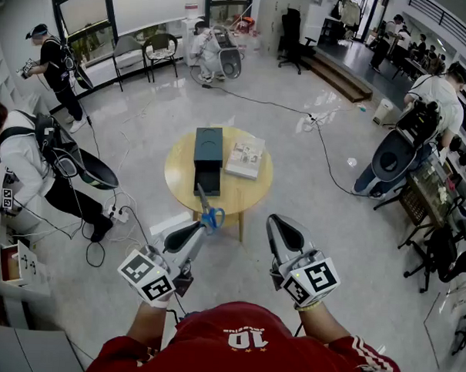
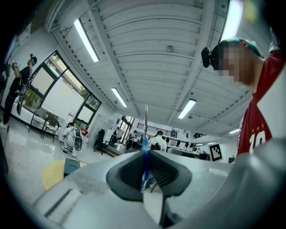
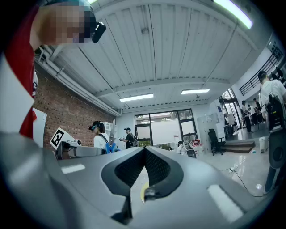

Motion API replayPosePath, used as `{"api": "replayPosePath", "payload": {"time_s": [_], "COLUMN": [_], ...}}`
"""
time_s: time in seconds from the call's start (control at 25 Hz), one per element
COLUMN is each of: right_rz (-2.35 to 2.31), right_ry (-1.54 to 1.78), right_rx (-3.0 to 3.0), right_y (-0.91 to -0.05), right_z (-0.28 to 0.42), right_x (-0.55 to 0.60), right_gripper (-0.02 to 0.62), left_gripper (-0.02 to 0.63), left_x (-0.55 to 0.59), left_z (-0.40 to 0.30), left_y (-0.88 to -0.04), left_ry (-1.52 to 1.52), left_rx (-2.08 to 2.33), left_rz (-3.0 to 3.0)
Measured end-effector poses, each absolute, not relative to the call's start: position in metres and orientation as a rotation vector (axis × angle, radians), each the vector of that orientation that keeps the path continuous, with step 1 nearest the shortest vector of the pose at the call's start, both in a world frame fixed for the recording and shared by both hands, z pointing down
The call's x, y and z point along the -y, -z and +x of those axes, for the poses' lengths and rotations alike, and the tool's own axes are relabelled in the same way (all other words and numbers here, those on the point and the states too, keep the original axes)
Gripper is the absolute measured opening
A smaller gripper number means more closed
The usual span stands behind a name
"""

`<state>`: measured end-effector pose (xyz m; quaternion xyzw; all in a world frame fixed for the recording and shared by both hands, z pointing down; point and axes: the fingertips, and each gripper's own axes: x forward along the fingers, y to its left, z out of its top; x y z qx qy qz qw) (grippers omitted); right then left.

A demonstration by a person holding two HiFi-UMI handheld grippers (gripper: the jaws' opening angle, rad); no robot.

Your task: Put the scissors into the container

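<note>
At lower centre, the left gripper (image 1: pixel 201 227) is pinching the scissors (image 1: pixel 209 213) by their blue plastic handles, the thin metal blades pointing up towards the round wooden table (image 1: pixel 253 193). The dark, boxy container (image 1: pixel 208 146) is sitting on that table at mid-frame. The right gripper (image 1: pixel 279 226) is holding its ribbed jaws pressed together on nothing.

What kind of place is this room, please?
Probably a shared lab or recording studio: other people wear head cameras, cables cross the shiny floor, and office chairs stand about.
</note>
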<state>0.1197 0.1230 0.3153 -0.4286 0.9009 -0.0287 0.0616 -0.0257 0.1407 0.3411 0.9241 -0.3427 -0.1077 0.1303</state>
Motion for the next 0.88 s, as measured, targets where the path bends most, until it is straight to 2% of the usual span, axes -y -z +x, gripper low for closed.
{"api": "replayPosePath", "payload": {"time_s": [0.88], "right_rz": [-1.224], "right_ry": [0.089], "right_rx": [-2.72], "right_y": [-0.311], "right_z": [0.131], "right_x": [-0.126], "right_gripper": [-0.011], "left_gripper": [0.031], "left_x": [-0.139], "left_z": [-0.018], "left_y": [-0.345], "left_ry": [0.353], "left_rx": [1.033], "left_rz": [2.638]}}
